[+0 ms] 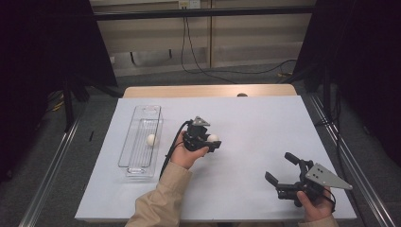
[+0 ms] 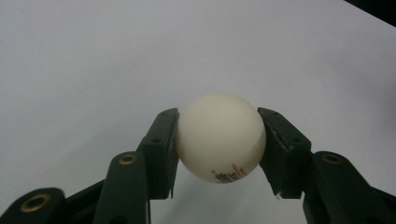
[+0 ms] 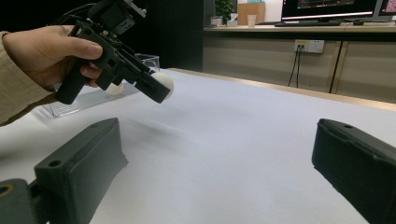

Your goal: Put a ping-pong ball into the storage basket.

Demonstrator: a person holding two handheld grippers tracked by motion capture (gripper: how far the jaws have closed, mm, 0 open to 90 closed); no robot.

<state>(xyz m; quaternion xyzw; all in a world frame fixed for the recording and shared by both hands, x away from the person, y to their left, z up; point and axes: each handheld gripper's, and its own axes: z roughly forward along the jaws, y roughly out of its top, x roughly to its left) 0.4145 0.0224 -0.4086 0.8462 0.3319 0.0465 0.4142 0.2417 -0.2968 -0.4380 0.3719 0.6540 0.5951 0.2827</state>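
Left gripper [image 1: 213, 140]: jaws clamped on a white ball [image 2: 220, 136], 1 pad pressing on each side of it, red and dark print low on the side facing the camera. Between the 2 jaws, near their tips; bare white table cover [image 2: 93, 60] beyond and below them. In the high view, same ball [image 1: 213, 138] at the tip of the jaws, held by the left hand [image 1: 186, 153] near the middle of the table, jaws pointing toward the right side. In the right gripper view, same gripper [image 3: 161, 86] raised above the cover, a soft shadow under it, ball [image 3: 163, 82] at the front end of the jaws, not touching the surface.

Right gripper [image 1: 280, 169]: jaws spread wide, nothing between them, only the white cover [image 3: 224, 154] seen in the gap. Held low in the right hand [image 1: 316, 205] near the front right corner of the table, well apart from the left gripper.

A 2nd white ball [image 1: 151, 139] inside a long clear tray [image 1: 140, 166], behind the left jaws, well apart from them. Same tray [image 3: 88, 100] and 2nd ball [image 3: 115, 89] visible behind the left gripper in the right gripper view.
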